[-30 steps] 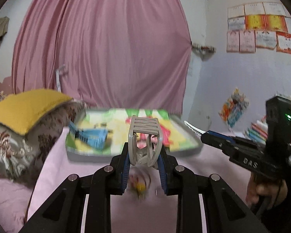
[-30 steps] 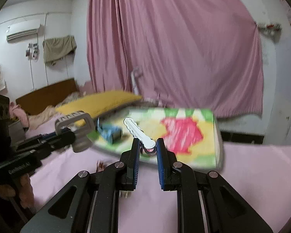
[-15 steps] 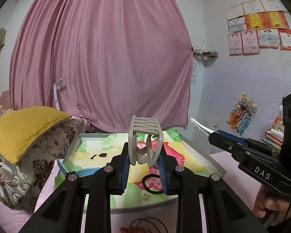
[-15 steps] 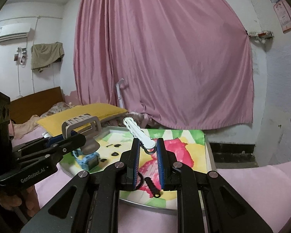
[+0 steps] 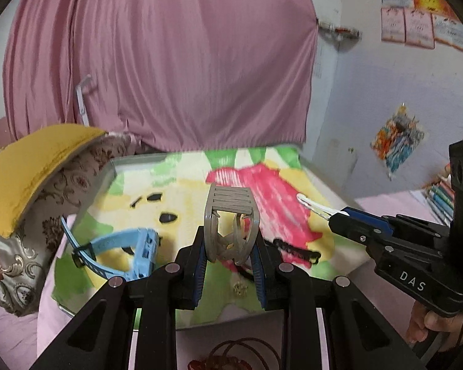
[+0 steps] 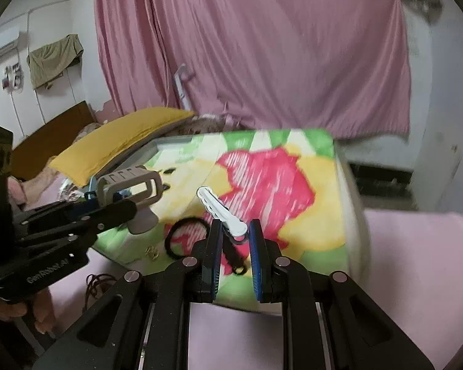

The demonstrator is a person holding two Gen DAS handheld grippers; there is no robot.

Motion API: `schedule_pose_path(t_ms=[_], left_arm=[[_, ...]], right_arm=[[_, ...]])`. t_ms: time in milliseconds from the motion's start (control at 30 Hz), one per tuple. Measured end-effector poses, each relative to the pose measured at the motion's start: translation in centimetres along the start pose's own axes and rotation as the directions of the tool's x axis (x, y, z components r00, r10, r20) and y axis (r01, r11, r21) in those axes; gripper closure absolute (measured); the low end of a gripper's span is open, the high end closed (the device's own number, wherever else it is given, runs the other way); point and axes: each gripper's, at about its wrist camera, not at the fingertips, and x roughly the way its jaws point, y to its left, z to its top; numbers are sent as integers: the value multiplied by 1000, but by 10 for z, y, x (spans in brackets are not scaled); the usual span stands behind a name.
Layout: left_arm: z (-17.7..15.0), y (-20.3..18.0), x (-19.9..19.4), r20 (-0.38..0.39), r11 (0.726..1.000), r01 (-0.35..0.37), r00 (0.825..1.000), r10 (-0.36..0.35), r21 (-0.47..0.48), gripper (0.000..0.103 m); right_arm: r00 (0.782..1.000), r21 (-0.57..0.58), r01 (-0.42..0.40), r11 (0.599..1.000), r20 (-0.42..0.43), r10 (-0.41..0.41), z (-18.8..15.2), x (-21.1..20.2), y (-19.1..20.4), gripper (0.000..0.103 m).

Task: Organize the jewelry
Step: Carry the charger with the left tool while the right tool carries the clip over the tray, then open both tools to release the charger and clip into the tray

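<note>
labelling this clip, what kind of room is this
Most likely a bedroom: a yellow pillow lies on a pink-sheeted bed, a wooden headboard stands behind, and a pink curtain hangs beyond.

Right gripper (image 5: 330, 215): "DAS" in white on its black body, seen from left wrist cam. Left gripper (image 6: 139, 197): "GenRobot.AI" in white on its black handle, seen from right wrist cam. Wall papers (image 5: 423, 27): print too blurred to read.
</note>
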Motion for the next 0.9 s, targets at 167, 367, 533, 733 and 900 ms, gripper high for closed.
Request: schedule_pose_path(t_ms=[167, 367, 533, 733, 900], left_arm=[[-3, 0, 10, -60, 1000, 1, 998, -1, -7, 79], [-5, 0, 14, -98, 1000, 6, 995, -8, -13, 78], [-7, 3, 17, -126, 999, 31, 991, -35, -36, 78], [-8, 6, 18, -138, 997, 46, 989, -53, -57, 78], [-9, 7, 12, -121, 997, 42, 991, -49, -67, 77]], right_arm=[[998, -2, -2, 1000, -69, 2, -5, 16, -2, 88], [995, -3, 5, 1000, -98, -5, -8, 22, -3, 88], [995, -13, 14, 1000, -99, -15, -8, 21, -1, 87], [995, -11, 13, 1000, -95, -14, -8, 20, -1, 87], [998, -1, 8, 1000, -63, -8, -11, 11, -2, 84]])
